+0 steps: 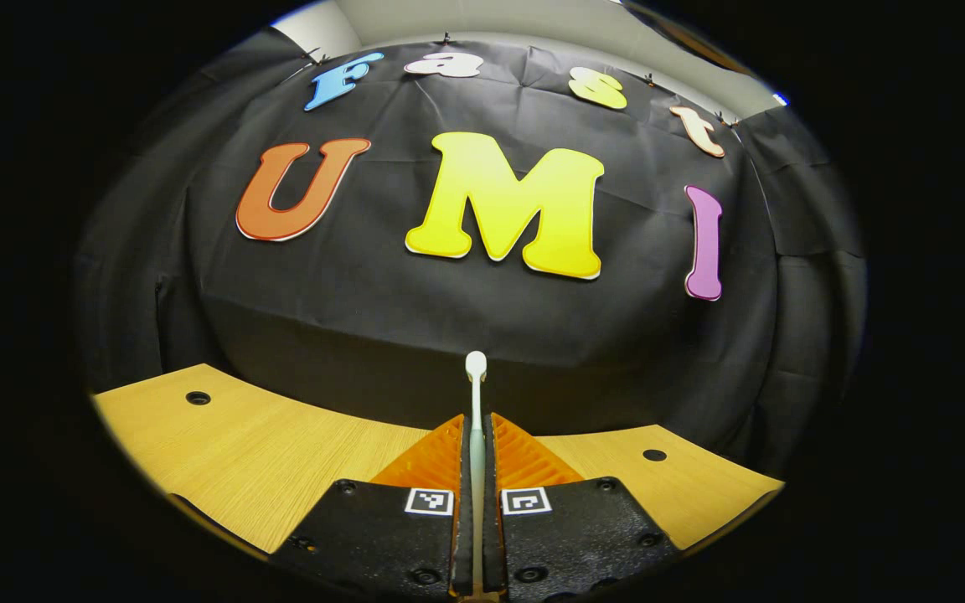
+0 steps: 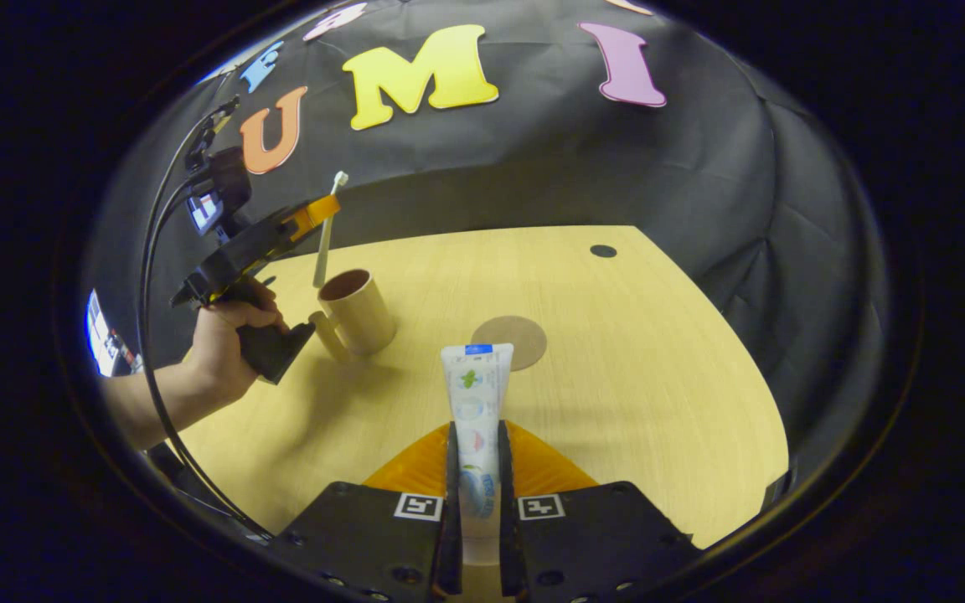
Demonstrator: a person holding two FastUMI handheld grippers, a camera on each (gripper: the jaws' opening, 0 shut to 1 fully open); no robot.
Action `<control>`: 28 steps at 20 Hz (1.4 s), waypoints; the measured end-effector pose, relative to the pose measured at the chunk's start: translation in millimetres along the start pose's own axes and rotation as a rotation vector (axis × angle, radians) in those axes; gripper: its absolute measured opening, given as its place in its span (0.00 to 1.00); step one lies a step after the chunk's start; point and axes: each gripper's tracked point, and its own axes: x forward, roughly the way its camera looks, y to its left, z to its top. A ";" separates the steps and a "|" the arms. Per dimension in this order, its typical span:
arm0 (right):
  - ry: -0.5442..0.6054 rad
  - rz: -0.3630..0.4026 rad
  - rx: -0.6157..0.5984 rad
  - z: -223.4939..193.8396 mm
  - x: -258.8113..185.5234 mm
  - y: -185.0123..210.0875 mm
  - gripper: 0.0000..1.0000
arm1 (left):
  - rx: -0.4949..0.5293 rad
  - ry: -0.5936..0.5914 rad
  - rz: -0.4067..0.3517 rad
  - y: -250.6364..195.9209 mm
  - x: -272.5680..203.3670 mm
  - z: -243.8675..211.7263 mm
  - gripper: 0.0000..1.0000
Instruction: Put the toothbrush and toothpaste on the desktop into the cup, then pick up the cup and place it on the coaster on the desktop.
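In the left gripper view my left gripper (image 1: 476, 431) is shut on a white toothbrush (image 1: 476, 373), whose head sticks up past the fingertips. The right gripper view shows that same gripper (image 2: 315, 216) held by a hand, with the toothbrush (image 2: 327, 224) hanging upright just above the tan cup (image 2: 357, 311). My right gripper (image 2: 476, 431) is shut on a white toothpaste tube (image 2: 474, 394), lifted over the desk. The round brown coaster (image 2: 509, 340) lies flat just beyond the tube, to the right of the cup.
The wooden desktop (image 2: 616, 368) has a dark round hole (image 2: 603, 250) near its far edge and two holes (image 1: 198, 398) in the left gripper view. A person's hand and forearm (image 2: 214, 352) reach in from the left, with cables trailing behind.
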 end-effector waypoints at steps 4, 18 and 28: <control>-0.003 -0.005 0.000 -0.3 -1.2 -1.2 0.18 | 0.000 -0.002 -0.009 -2.2 -1.2 2.0 0.08; -0.001 -0.005 0.003 -2.1 -3.2 -3.6 0.18 | -0.009 0.007 -0.036 -10.7 -7.4 -2.0 0.11; -0.043 0.030 -0.035 11.9 -11.0 13.6 0.18 | 0.053 0.017 -0.017 -9.9 -34.7 0.5 0.98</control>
